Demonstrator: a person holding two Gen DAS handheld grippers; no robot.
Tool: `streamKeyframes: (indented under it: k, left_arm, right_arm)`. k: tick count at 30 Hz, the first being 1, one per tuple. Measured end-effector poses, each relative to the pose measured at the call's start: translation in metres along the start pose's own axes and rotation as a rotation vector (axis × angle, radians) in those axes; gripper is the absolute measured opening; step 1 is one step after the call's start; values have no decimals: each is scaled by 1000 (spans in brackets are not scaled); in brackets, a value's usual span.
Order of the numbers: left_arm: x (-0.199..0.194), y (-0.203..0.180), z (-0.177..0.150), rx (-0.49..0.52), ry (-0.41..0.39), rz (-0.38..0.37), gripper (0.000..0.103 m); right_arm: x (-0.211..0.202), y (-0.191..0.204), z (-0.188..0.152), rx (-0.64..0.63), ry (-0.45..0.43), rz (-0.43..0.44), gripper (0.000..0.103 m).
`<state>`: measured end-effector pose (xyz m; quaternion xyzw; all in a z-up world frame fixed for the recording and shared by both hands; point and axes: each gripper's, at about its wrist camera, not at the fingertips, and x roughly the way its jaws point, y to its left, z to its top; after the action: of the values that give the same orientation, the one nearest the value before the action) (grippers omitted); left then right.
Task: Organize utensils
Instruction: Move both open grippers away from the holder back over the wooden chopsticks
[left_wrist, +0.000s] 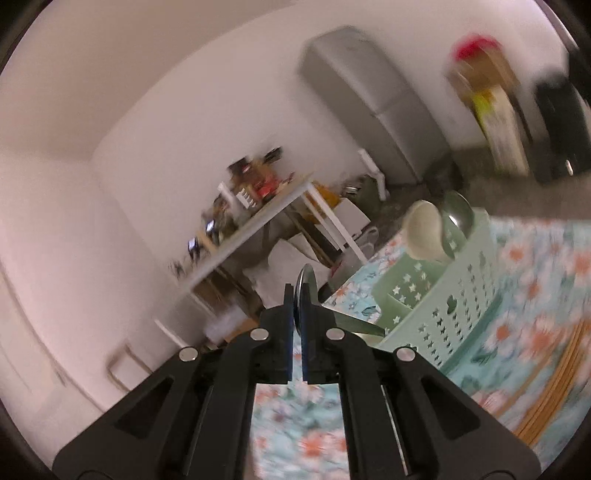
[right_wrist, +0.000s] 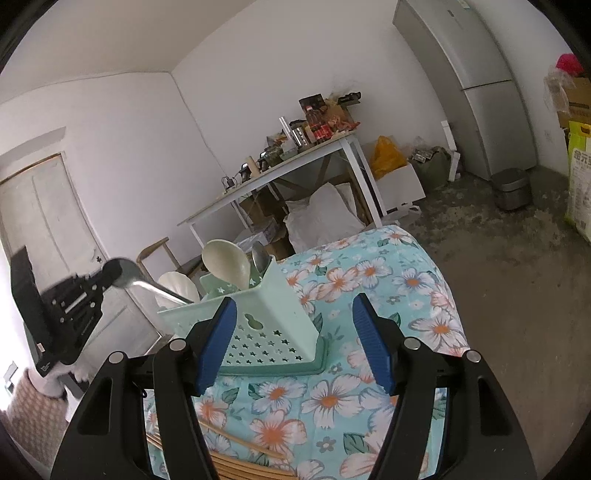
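**Left claw holding a metal spoon beside the caddy**

My left gripper (left_wrist: 297, 314) is clamped on a metal spoon (right_wrist: 127, 275), blue pads nearly meeting on it. In the right wrist view the spoon's bowl is up at the pads, and its handle runs down and to the right, ending at the rim of the pale green utensil caddy (right_wrist: 258, 317). In the left wrist view I see the bowl edge-on, poking out past the fingertips. That view is badly blurred.

My right gripper (right_wrist: 293, 339) stands wide with nothing between the pads, low over the floral tablecloth (right_wrist: 369, 280), its left pad just in front of the caddy's near wall.

Caddy contents, standing bowl-up: a cream plastic spoon (right_wrist: 225, 262), a second metal spoon (right_wrist: 259, 256) just behind it, and a white scalloped piece (right_wrist: 176, 288) at the left end.

Wooden chopsticks (right_wrist: 240, 448) lie flat on the cloth near my right gripper.
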<state>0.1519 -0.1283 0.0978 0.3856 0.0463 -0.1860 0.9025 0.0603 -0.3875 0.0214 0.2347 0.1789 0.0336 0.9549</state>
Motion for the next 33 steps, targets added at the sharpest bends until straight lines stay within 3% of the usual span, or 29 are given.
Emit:
streamKeyframes:
  k: [4,7,9,11,12,13,15,18,20,25,30,33]
  left_arm:
    - [3,-26,8,165,2,-14,3]
    - [11,-31,9,118,49,-94,7]
    - [20,-24,6,14,93,-159,10]
    - [29,0,1,-193,131,-247,24]
    - [30,12,-3,-283,131,-282,41]
    - [30,28,-7,-395,119,-316,50]
    - [25,63,-20,-636,79,-380,52]
    - [17,94,-39,-851,43,-417,55]
    - [7,107,-52,-934,21,-414,56]
    - [-19,102,-78,-984,27,-373,67]
    - [-46,94,-107,-1050,56,-343,78]
    - [-58,88,-117,-1057,69,-333,79]
  right_arm:
    - [0,-2,-4,3,8,0,64]
    - [1,-5,-5,15,16,-2,64]
    - [2,-6,-5,20,24,-3,64]
    - [1,-5,-6,10,30,-7,64]
    - [1,-4,-7,4,32,-10,64]
    - [0,-3,-7,-5,35,-15,64]
    - [0,0,-9,-26,40,-33,64]
    - [-2,7,-12,-59,58,-80,71]
    - [-3,15,-15,-94,67,-117,78]
    - [-7,34,-21,-172,90,-184,91]
    - [1,59,9,-174,100,-53,92]
    - [24,79,42,-227,105,-44,92]
